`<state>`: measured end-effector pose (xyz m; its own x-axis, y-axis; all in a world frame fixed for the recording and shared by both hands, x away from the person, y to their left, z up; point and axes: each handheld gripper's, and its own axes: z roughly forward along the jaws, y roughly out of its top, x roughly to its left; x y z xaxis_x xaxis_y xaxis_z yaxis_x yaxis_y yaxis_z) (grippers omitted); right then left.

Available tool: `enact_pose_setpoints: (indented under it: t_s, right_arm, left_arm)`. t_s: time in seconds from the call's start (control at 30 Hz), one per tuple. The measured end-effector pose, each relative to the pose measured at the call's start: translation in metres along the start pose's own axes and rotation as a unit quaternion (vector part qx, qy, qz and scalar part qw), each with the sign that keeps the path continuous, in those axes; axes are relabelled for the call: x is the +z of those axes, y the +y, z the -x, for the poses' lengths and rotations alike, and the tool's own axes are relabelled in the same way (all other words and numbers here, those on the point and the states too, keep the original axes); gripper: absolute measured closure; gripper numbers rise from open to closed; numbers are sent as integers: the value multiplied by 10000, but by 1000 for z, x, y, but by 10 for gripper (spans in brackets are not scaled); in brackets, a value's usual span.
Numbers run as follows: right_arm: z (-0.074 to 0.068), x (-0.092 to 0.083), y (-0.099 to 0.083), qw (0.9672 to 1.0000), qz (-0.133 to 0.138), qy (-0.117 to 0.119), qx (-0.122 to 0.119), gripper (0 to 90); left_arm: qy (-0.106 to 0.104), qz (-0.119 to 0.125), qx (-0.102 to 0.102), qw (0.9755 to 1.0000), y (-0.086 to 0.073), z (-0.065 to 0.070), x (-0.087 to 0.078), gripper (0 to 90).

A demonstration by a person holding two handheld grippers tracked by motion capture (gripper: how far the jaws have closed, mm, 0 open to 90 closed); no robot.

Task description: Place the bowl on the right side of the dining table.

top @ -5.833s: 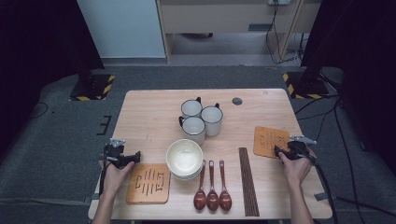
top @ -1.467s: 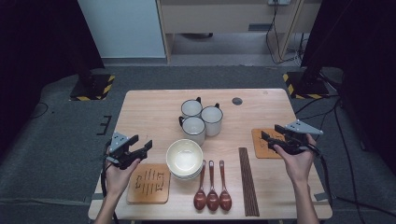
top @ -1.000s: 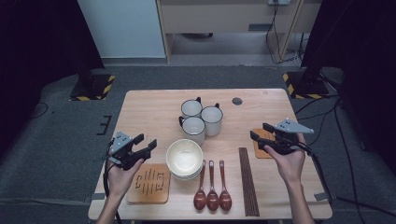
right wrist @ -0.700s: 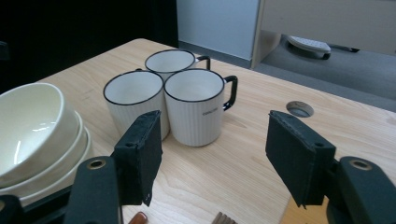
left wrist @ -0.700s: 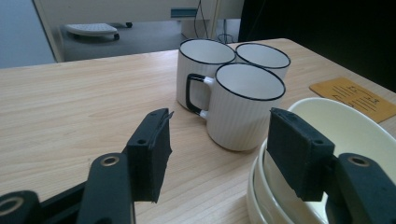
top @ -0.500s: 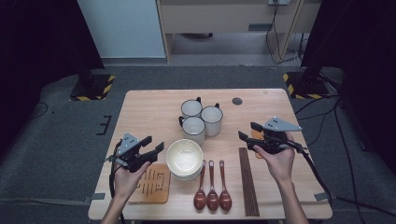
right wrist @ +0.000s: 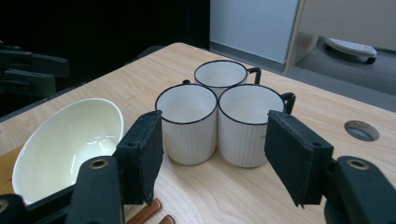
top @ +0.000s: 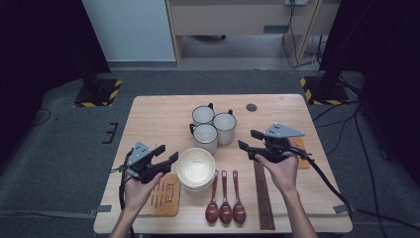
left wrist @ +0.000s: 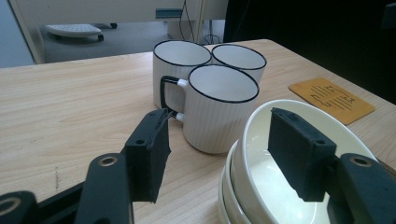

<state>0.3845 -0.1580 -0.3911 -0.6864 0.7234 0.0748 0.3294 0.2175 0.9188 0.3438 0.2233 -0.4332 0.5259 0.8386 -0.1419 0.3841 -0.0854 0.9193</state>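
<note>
Three mugs [right wrist: 219,116] look empty; stacked bowls [top: 196,168], top one seemingly empty.

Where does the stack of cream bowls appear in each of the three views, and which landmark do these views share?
High view: stack of bowls at front centre, left of the spoons.
Left gripper view: lower right, under the right jaw.
Right gripper view: far left, tilted.
Shared landmark: the three white mugs beyond the bowls.

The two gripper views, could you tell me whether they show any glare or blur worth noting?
Left gripper view: sharp mugs, soft sheen inside the bowl, near jaws slightly soft. Right gripper view: small highlights in the bowl, black background at upper left.
</note>
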Motion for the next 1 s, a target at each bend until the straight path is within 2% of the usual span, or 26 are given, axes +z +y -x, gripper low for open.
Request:
enact_pose_setpoints:
  t_s: [0.13,0.27,0.47,0.63,0.87,1.0]
  right_arm:
    - [-3,6,-2,10000,-8,74,31,385]
    - [-6,8,1,9999,-70,79,-69,389]
    - [-14,13,11,9997,-20,140,-200,403]
    - [-22,20,17,9994,-38,230,-254,422]
    - [-32,32,20,9990,-52,361,-256,434]
    - [-38,39,21,9987,-32,442,-262,440]
  left_arm:
    - [21,-22,30,10000,0,0,2,402]
    - [6,14,17,10000,2,1,5,412]
    - [-9,38,47,10000,5,2,10,422]
    - [46,21,167,9998,6,3,12,431]
    - [16,95,80,9999,5,5,15,451]
    - [32,38,93,9999,2,5,15,470]
